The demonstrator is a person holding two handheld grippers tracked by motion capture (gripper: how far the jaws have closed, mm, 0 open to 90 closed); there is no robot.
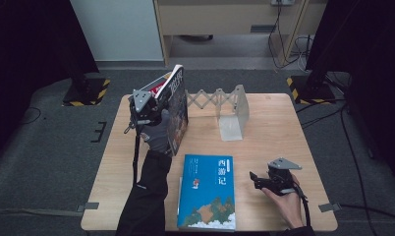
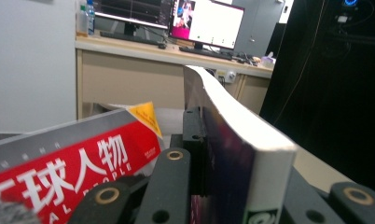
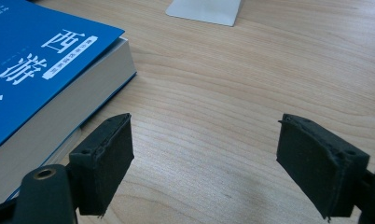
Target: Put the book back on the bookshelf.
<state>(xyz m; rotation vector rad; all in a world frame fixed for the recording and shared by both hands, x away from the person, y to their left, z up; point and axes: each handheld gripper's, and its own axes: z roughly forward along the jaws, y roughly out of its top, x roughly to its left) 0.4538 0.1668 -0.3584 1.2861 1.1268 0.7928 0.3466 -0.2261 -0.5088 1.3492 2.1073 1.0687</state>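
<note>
The left tool [image 1: 158, 105] is pinched tight on the dark book [image 1: 177, 110], holding it upright with a red magazine [image 2: 59, 163] just beside its jaws. Keep that book vertical and ease it toward the folding book rack [image 1: 220, 101] beyond. The right tool [image 1: 258, 181] rests spread and empty on the surface [image 1: 284, 128], beside the blue book [image 1: 208, 191]

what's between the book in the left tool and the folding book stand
Nothing visible. The left tool holds the dark book upright at the left end of the folding stand. The table between book and stand's end plate is bare, and the blue book lies nearer the person.
</note>
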